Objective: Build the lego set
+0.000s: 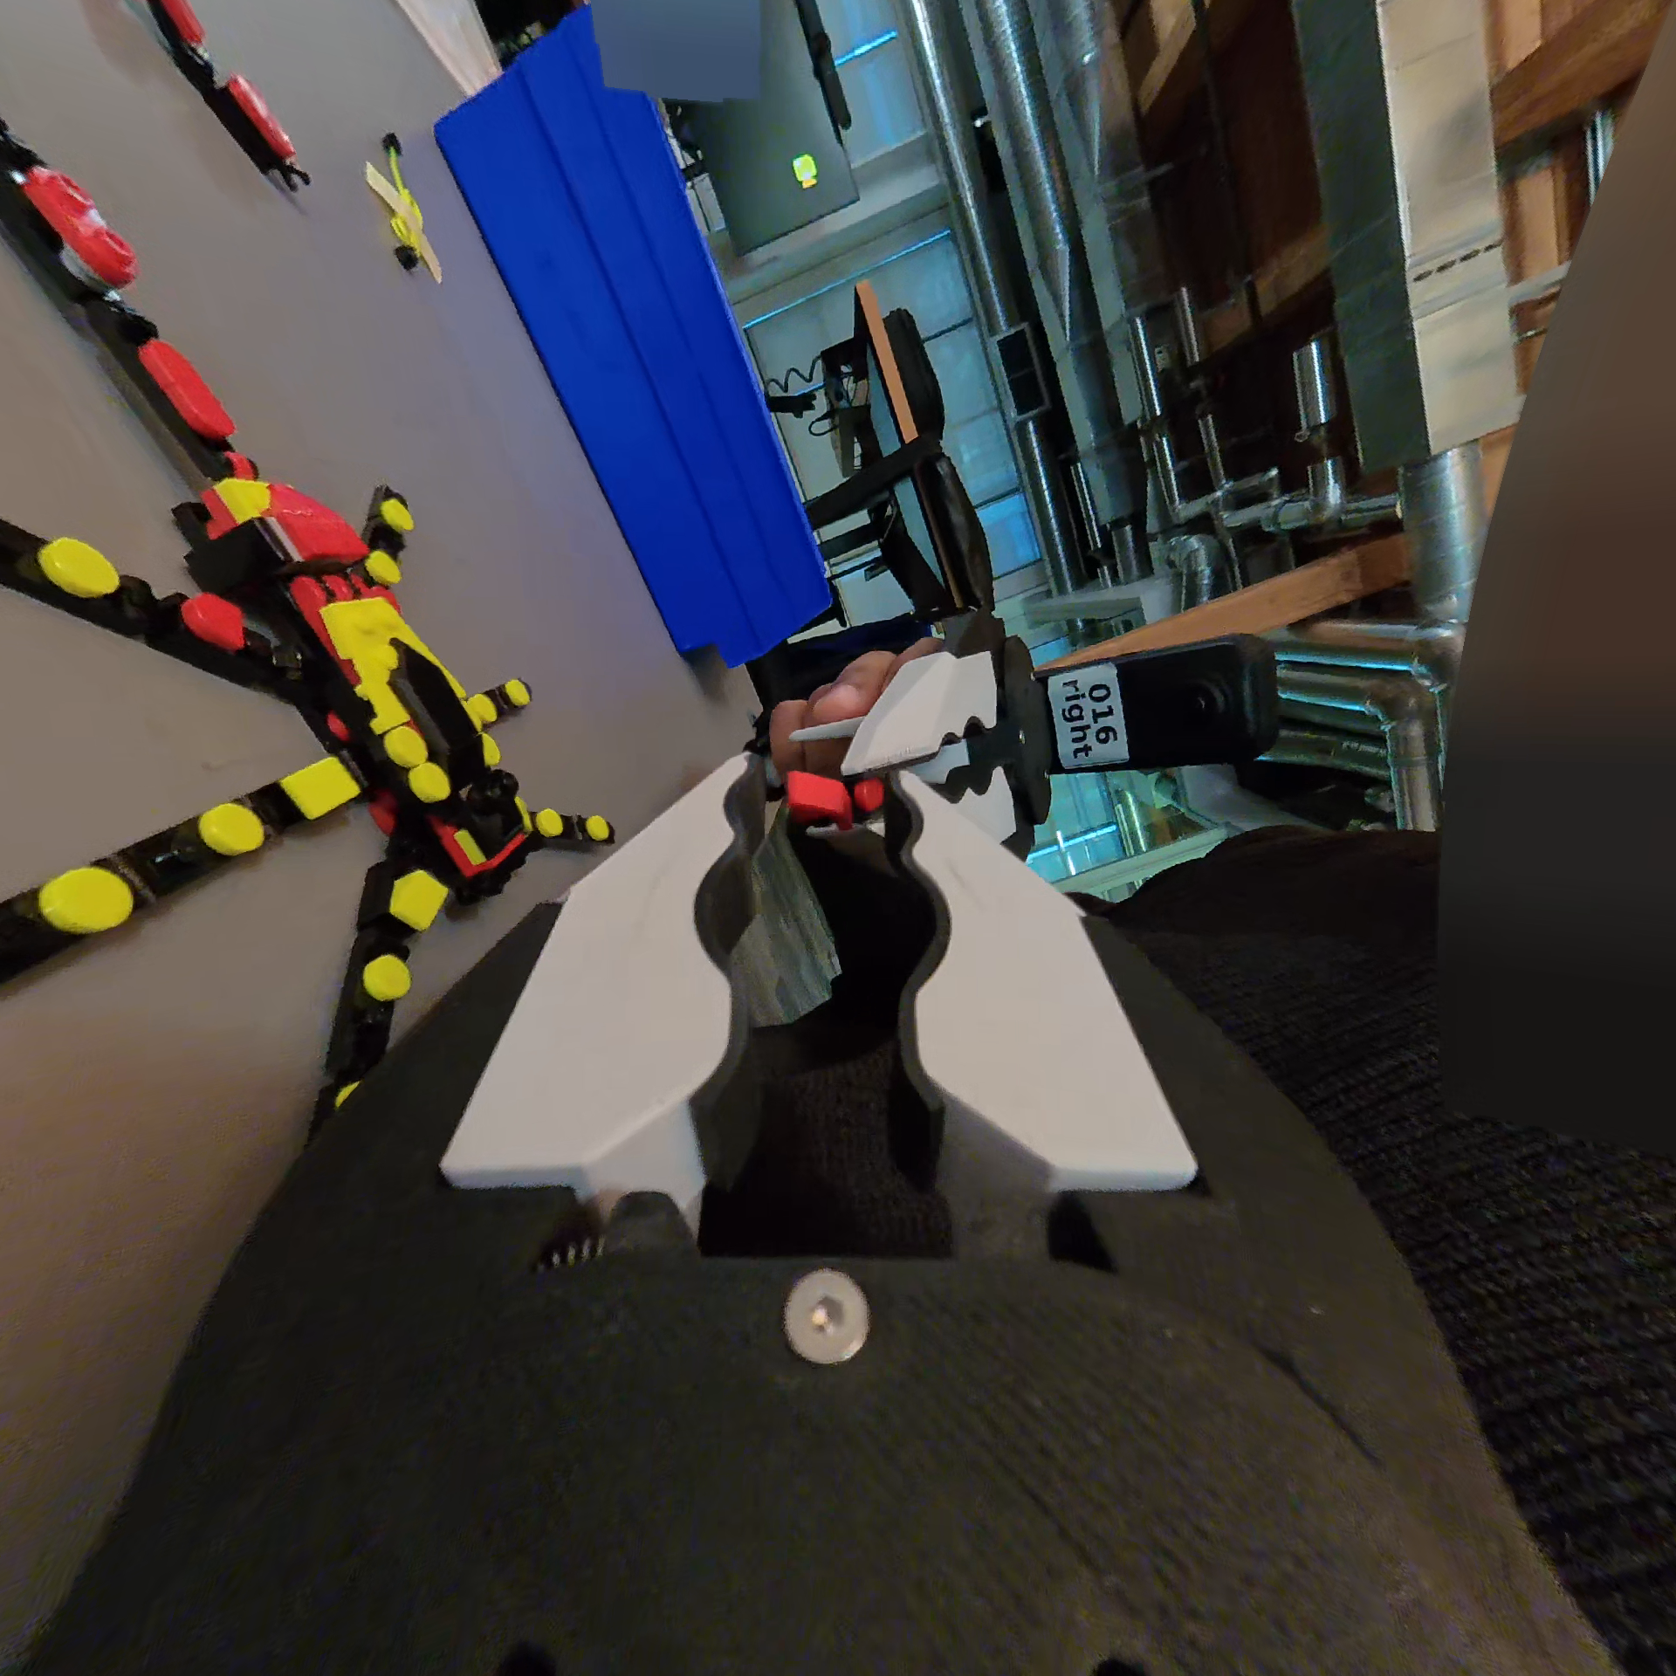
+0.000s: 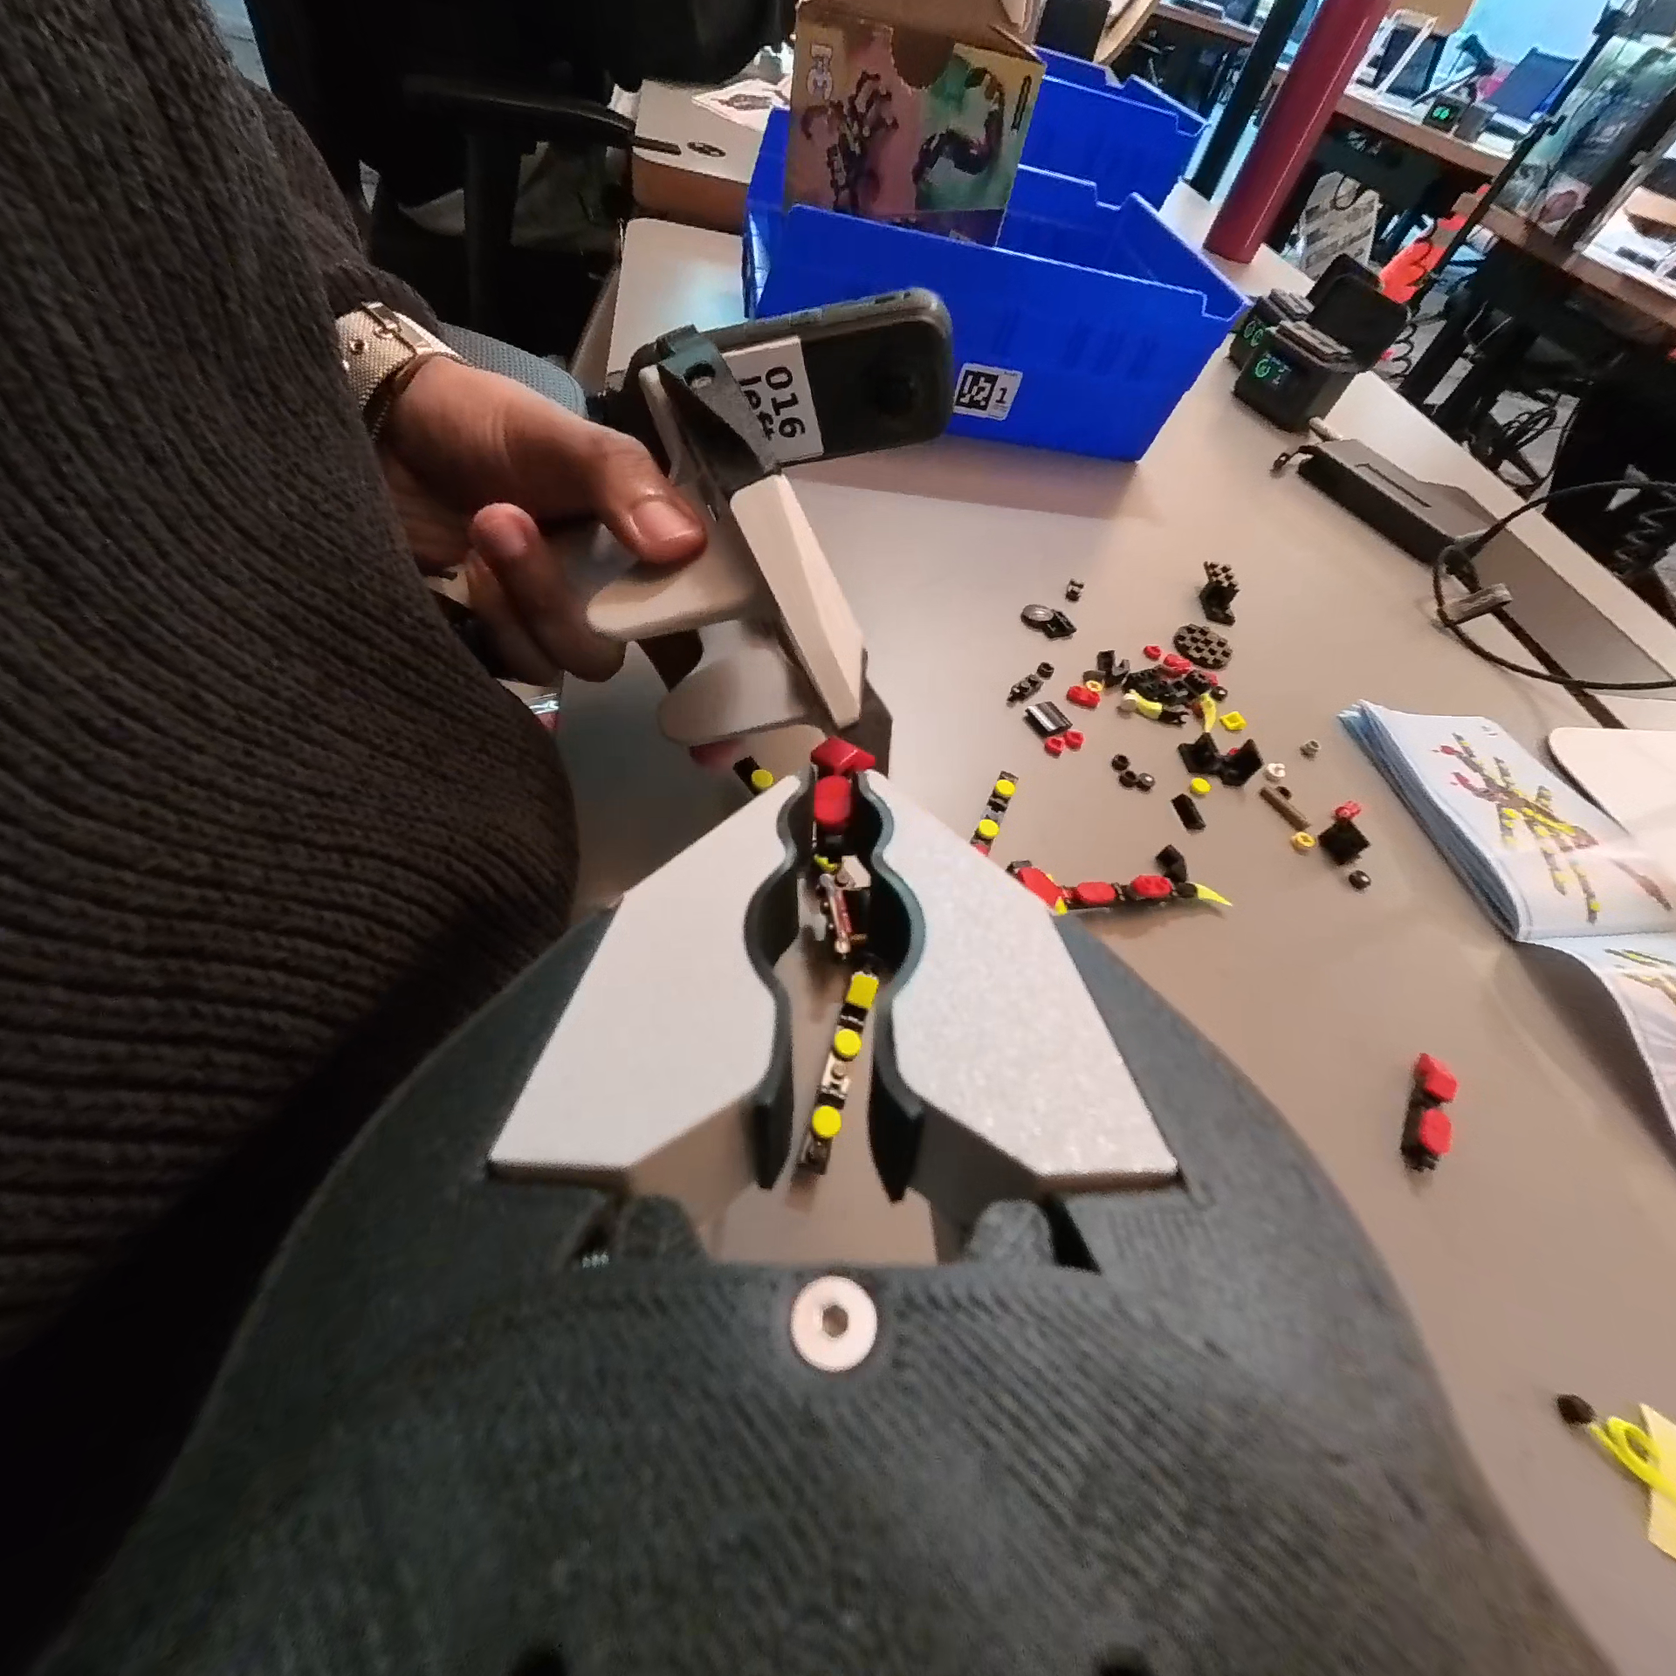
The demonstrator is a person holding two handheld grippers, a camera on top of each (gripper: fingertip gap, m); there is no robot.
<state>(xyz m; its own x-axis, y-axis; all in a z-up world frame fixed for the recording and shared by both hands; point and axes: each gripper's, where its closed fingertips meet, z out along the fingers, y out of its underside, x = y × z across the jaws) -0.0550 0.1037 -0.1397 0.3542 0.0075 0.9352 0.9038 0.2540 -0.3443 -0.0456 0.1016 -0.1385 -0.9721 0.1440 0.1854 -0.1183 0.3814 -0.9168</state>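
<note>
A small black-and-red lego leg segment (image 1: 819,800) is held in the air between both grippers. My left gripper (image 1: 821,794) is shut on its red end. My right gripper (image 2: 839,794) is shut on the same segment (image 2: 834,803), whose other red tile sits at the left gripper's tips (image 2: 843,725). In the left wrist view the right gripper (image 1: 857,771) comes in from the right. The black, red and yellow spider model (image 1: 363,671) lies on the grey table; one yellow-dotted leg (image 2: 848,1043) shows between my right fingers.
Loose small pieces (image 2: 1170,707) lie mid-table, with a red leg (image 2: 1115,893) and a short red-black piece (image 2: 1428,1111) nearer. An open instruction booklet (image 2: 1496,816) is at the right. A blue bin (image 2: 998,299) holding the set's box stands behind. Chargers and cables sit at the far right.
</note>
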